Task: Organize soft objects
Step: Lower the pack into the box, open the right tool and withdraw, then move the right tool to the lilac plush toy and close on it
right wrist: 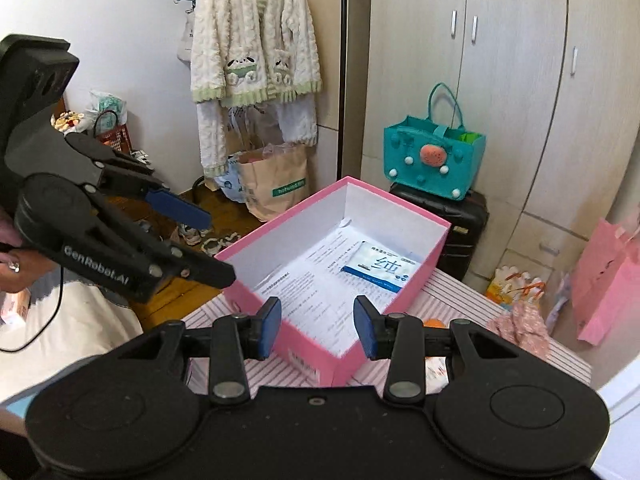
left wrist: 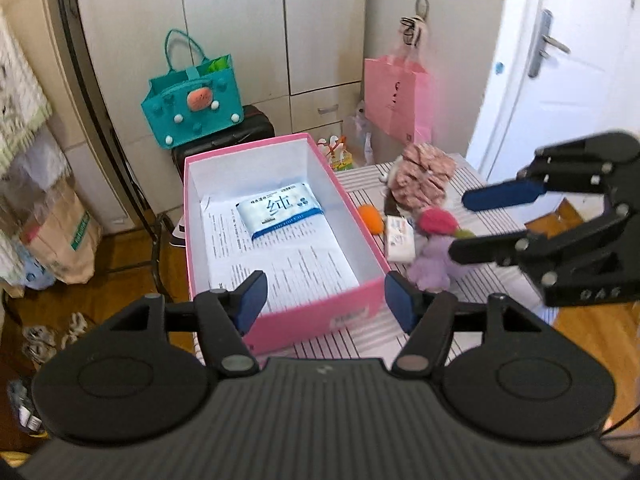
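A pink box [left wrist: 362, 300] with white inside stands on the striped table; a blue-and-white tissue pack [left wrist: 278, 210] lies in it on printed paper. The box [right wrist: 256, 236] and pack [right wrist: 380, 266] also show in the right wrist view. Right of the box lie an orange soft toy [left wrist: 370, 218], a small white pack [left wrist: 400, 238], a pink-and-purple plush [left wrist: 434, 248] and a floral fabric piece [left wrist: 424, 178]. My left gripper [left wrist: 324, 300] is open and empty over the box's near end. My right gripper [right wrist: 316, 326] is open and empty; it also shows in the left wrist view [left wrist: 460, 224] beside the plush.
A teal felt bag [left wrist: 192, 104] sits on a black suitcase [left wrist: 224, 140] behind the box. A pink paper bag [left wrist: 396, 98] hangs at the wardrobe. The striped table [left wrist: 480, 184] ends near a white door. Clothes [right wrist: 252, 52] hang on a rack.
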Demonstrator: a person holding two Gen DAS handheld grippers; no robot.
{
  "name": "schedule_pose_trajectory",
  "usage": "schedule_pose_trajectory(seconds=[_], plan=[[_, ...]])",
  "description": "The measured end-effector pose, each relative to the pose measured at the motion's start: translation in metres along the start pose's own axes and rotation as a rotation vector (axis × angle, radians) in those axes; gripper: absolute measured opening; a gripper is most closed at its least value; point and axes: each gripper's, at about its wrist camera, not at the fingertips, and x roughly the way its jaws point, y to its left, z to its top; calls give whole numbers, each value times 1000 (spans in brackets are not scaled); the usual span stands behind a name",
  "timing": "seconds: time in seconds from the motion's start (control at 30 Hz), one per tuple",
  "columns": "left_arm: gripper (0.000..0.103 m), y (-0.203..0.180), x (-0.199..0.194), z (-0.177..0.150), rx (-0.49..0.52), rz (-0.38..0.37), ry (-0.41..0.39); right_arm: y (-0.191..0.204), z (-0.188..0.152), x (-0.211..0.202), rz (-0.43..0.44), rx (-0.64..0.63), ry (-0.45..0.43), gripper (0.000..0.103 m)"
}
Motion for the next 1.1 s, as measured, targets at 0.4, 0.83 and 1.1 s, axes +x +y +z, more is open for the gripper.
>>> schedule_pose_trajectory(seconds=[0.4, 0.83, 1.1], plan=[[71, -51, -23, -41, 104, -35, 30, 24, -62, -64, -37, -55, -65, 55], [75, -67, 21, -86, 37, -138, 48, 16, -130, -46, -10, 21, -67, 78], [77, -73, 61, -91, -22, -199, 11, -4, -159, -13, -76, 34, -109, 78]])
